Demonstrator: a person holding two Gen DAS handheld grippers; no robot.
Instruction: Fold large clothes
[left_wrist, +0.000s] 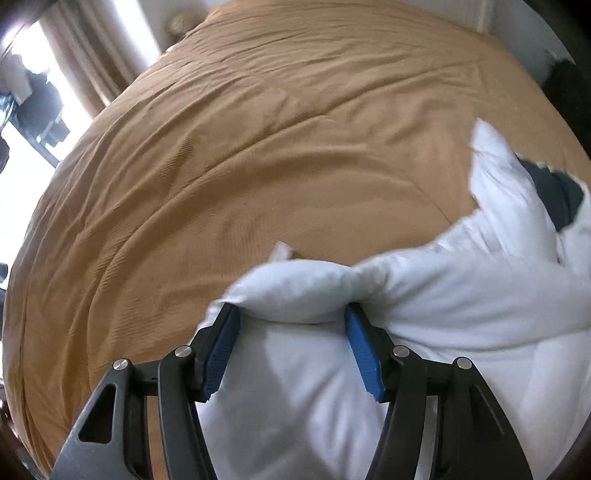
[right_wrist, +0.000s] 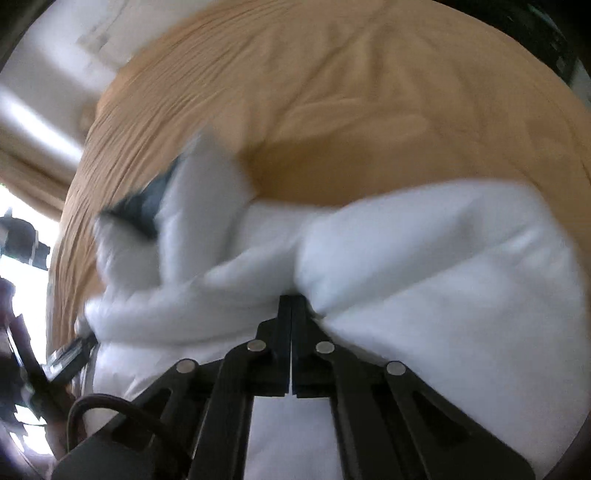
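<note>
A white padded garment (left_wrist: 443, 295) with a dark lining (left_wrist: 554, 199) is bunched over a tan bedspread (left_wrist: 258, 147). My left gripper (left_wrist: 291, 314) has its blue-padded jaws apart, with a puffy white fold lying between and in front of the fingertips; the jaws do not pinch it. In the right wrist view my right gripper (right_wrist: 291, 301) is shut on a fold of the white garment (right_wrist: 424, 277), which bunches up around the fingertips. The dark lining (right_wrist: 147, 206) shows at the left. That view is blurred.
The tan bedspread (right_wrist: 369, 110) covers a large bed that fills both views. Curtains and a bright window (left_wrist: 74, 74) stand at the far left. A dark object (left_wrist: 565, 85) sits at the bed's far right edge. The other gripper's body (right_wrist: 70, 358) shows at the lower left.
</note>
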